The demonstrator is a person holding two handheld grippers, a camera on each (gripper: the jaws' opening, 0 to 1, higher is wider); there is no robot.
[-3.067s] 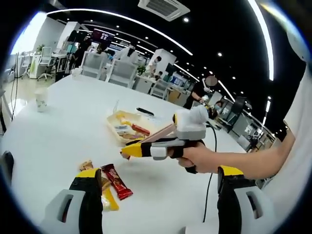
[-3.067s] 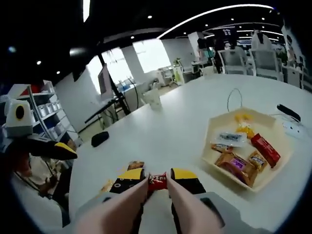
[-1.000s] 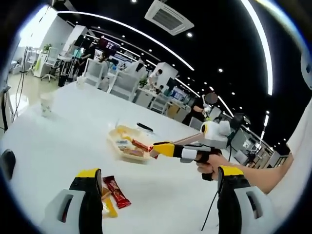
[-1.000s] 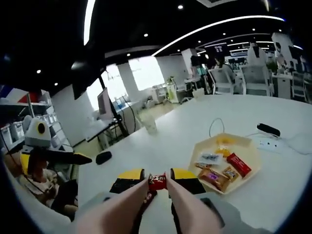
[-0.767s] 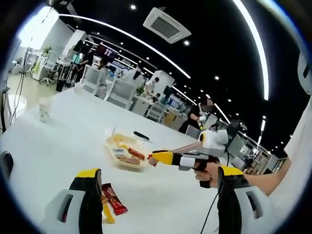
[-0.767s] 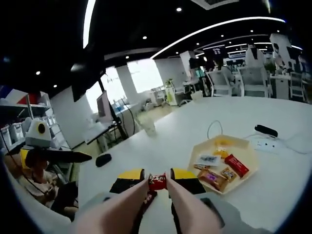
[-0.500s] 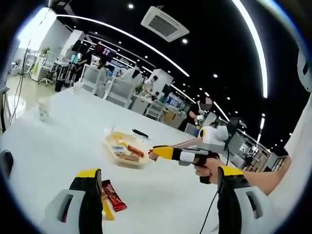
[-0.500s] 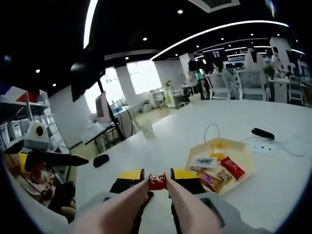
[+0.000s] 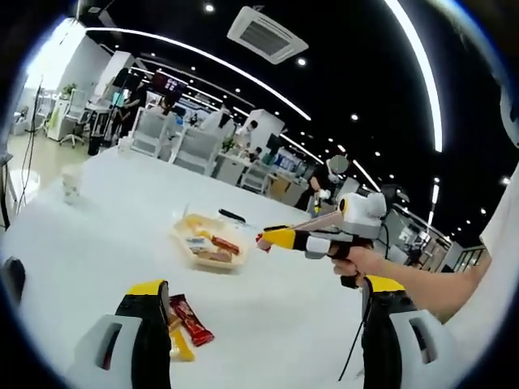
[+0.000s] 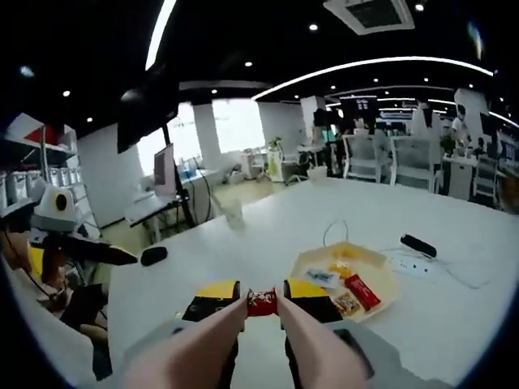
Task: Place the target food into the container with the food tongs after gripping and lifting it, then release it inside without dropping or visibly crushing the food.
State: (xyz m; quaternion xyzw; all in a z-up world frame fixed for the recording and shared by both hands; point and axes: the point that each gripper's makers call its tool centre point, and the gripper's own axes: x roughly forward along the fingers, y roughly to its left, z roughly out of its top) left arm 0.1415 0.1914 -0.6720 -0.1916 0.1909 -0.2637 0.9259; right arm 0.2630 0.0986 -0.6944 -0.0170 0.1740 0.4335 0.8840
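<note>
Lifted higher: R gripper (image 10: 261, 301) clamps red snack (image 10: 262, 302) (above tray (image 10: 381, 285)).

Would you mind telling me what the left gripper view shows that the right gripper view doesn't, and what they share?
Left gripper view: loose snacks on the table by the open left gripper, and the hand holding the right gripper. Right gripper view: the red snack close up between the tongs, and a black mouse. Both: the tray of snacks and the white table.

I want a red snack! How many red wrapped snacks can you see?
3: one red wrapped snack pinched in the right hand-held gripper, one in the cream tray at, one on the white table at. Others may be hidden.
</note>
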